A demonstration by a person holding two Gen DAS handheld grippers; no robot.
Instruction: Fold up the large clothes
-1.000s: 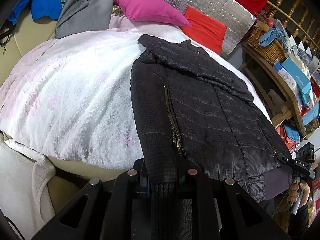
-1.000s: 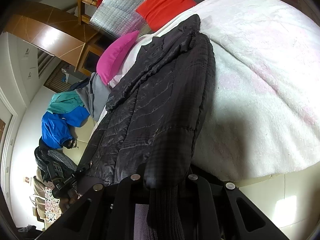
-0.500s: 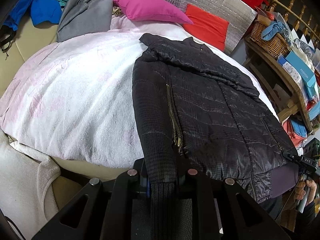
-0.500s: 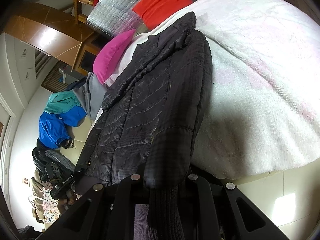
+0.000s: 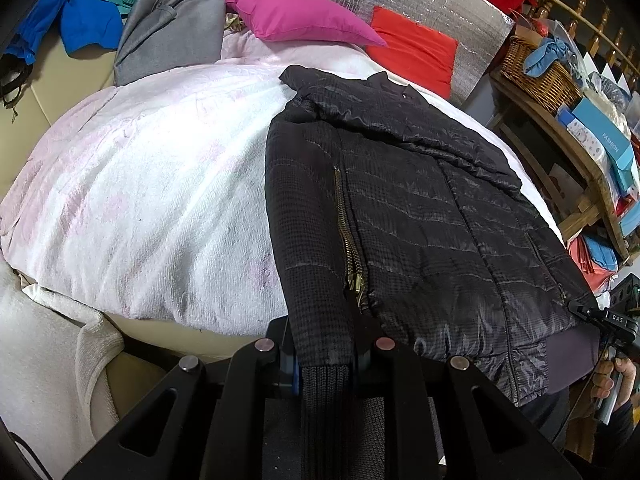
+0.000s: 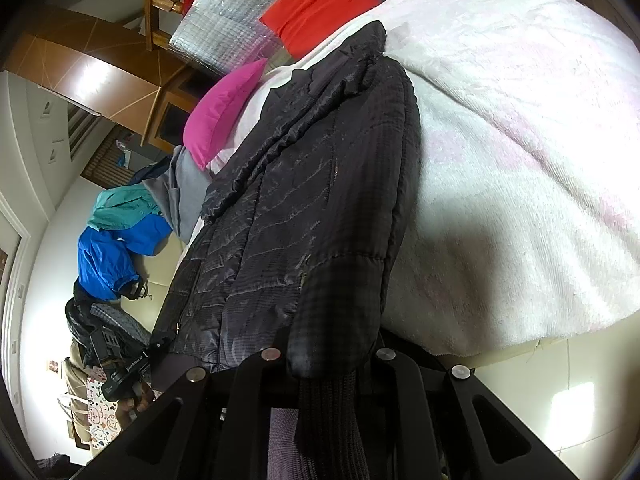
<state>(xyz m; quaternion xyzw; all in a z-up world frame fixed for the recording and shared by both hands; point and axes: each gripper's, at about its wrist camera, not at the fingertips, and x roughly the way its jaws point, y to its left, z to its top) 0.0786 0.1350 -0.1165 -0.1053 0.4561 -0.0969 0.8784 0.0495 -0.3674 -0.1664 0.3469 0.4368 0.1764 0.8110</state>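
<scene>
- Left gripper [image 5: 325, 354]: its jaws are pinched onto the jacket [image 5: 404, 216] at the ribbed cuff of a sleeve, which hangs down between them at 6 o'clock in the left view.
- Right gripper [image 6: 326, 356]: its jaws are likewise clamped on a ribbed cuff of the jacket [image 6: 304, 208], the knit drooping between them at 6 o'clock in the right view.
- One black quilted jacket lies spread on the bed [image 5: 152, 184], on its right half in the left view, collar toward 12 o'clock, hem toward the near edge.
- A brass zipper [image 5: 348, 236] shows only in the left view, running from centre down toward the left gripper.
- The left view also catches the right gripper [image 5: 616, 322] and the hand holding it, at 4 o'clock, touching the jacket's hem corner.
- The right view shows the left gripper [image 6: 132, 368] at 8 o'clock, at the opposite hem corner.
- The white fleecy blanket [image 6: 520, 160] covers the bed, filling the right view from 1 to 4 o'clock.
- Two cushions at the bed's head: one pink cushion [image 5: 296, 14] at 12 o'clock, one red cushion [image 5: 412, 50] at 1 o'clock.
- One grey garment [image 5: 168, 36] at 11 o'clock, with blue and teal clothes [image 5: 88, 20] beyond it.
- Only the left view shows one wicker basket [image 5: 536, 72] on a wooden shelf [image 5: 560, 140] at 2 o'clock.
</scene>
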